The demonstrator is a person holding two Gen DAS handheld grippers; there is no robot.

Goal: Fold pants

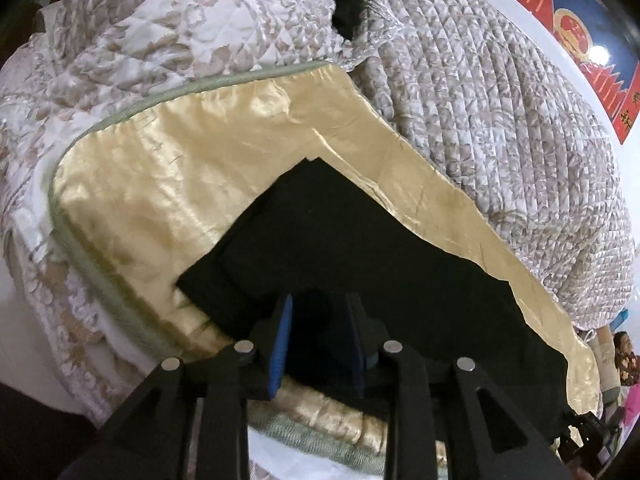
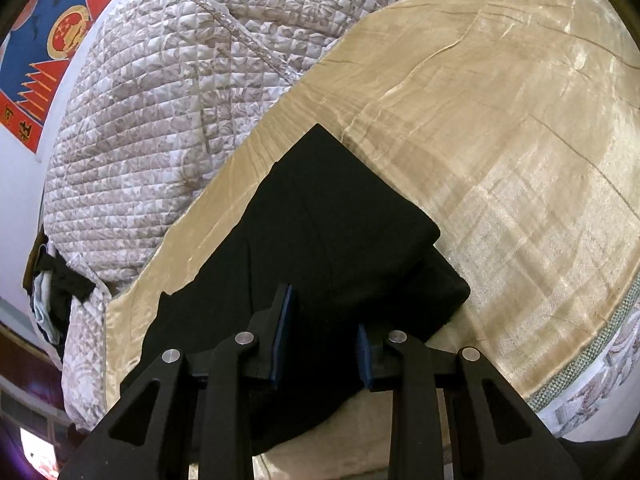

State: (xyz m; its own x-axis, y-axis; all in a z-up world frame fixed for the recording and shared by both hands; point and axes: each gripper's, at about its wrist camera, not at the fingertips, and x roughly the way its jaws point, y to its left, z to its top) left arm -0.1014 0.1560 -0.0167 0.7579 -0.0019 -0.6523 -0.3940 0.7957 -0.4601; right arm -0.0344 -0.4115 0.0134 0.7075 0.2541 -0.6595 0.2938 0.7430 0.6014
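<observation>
Black pants (image 1: 352, 240) lie folded on a gold satin sheet (image 1: 168, 168) on the bed. In the left wrist view my left gripper (image 1: 320, 312) hovers over the near edge of the pants with its blue-padded jaws apart. In the right wrist view the pants (image 2: 336, 216) show as a folded stack with a corner pointing away. My right gripper (image 2: 326, 320) is over the near part of the stack, jaws apart, with the black cloth running between and under the fingers. No cloth is clamped in either view.
A quilted floral bedspread (image 1: 480, 92) is bunched up behind the sheet, also in the right wrist view (image 2: 168, 112). A dark garment (image 1: 352, 4) lies at the far side. A red and blue poster (image 2: 52, 40) hangs on the wall. The bed edge (image 2: 592, 356) is close at the right.
</observation>
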